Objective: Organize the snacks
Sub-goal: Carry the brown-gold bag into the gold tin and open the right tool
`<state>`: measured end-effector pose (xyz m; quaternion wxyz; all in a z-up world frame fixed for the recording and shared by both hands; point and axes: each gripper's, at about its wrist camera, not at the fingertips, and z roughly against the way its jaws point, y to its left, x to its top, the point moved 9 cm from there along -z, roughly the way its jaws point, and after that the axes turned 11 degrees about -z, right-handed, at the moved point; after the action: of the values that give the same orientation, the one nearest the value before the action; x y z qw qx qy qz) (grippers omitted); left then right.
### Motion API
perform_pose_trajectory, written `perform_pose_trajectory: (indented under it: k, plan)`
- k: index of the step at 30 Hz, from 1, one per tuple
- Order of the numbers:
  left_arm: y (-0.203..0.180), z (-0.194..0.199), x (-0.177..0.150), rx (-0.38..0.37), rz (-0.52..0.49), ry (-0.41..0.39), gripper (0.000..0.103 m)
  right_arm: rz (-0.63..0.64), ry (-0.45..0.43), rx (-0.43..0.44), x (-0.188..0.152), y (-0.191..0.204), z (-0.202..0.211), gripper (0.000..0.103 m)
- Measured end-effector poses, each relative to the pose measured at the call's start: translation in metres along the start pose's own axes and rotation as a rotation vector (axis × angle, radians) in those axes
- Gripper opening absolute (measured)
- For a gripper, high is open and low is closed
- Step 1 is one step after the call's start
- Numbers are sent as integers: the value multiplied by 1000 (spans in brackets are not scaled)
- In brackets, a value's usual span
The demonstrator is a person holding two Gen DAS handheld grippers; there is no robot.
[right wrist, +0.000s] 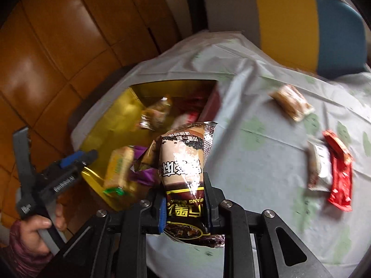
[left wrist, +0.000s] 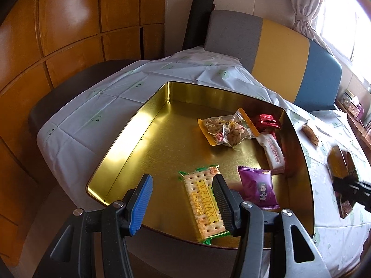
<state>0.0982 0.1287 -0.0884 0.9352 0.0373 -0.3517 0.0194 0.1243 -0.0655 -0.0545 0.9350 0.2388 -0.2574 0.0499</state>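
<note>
Right gripper: clamped on a brown-and-cream snack packet; the packet is held upright between the pads, above the table's near edge, just beside the tin's near right corner.
Left gripper: jaws apart, nothing held; it is positioned over the near end of the tin, with the cracker pack seen between the fingers.
Tin: gold, open, shallow; it is set on a pale tablecloth.
Tin contents: cracker pack with green ends at the near side; purple packet just beside it on the right; clear bag with orange edges further back; white packet and red packet against the right wall.
Loose on the cloth — outside the tin: long red packet touching a silver-and-white packet; a light brown packet further back, apart from both.
Background: a grey, yellow and blue chair back behind the table.
</note>
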Motion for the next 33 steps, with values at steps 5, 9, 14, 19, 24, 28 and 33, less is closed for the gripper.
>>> perform_pose_trajectory:
  k: [5, 9, 14, 19, 24, 28, 33]
  plan:
    - [3, -2, -3, 2, 5, 6, 55, 16, 36, 39, 2, 34, -29, 27]
    - [4, -5, -8, 0, 4, 20, 55, 26, 84, 28, -8, 40, -51, 32]
    - [4, -8, -10, -7, 6, 27, 55, 43, 93, 34, -16, 41, -54, 36]
    - [4, -7, -9, -9, 5, 22, 55, 25, 80, 72, -20, 42, -45, 58]
    - [4, -6, -8, -6, 5, 18, 55, 55, 60, 73, -25, 48, -35, 56]
    - [1, -3, -8, -7, -4, 13, 55, 96, 57, 43, -28, 51, -36, 41]
    - [-2, 2, -6, -1, -19, 3, 55, 132, 21, 4, -28, 49, -30, 41]
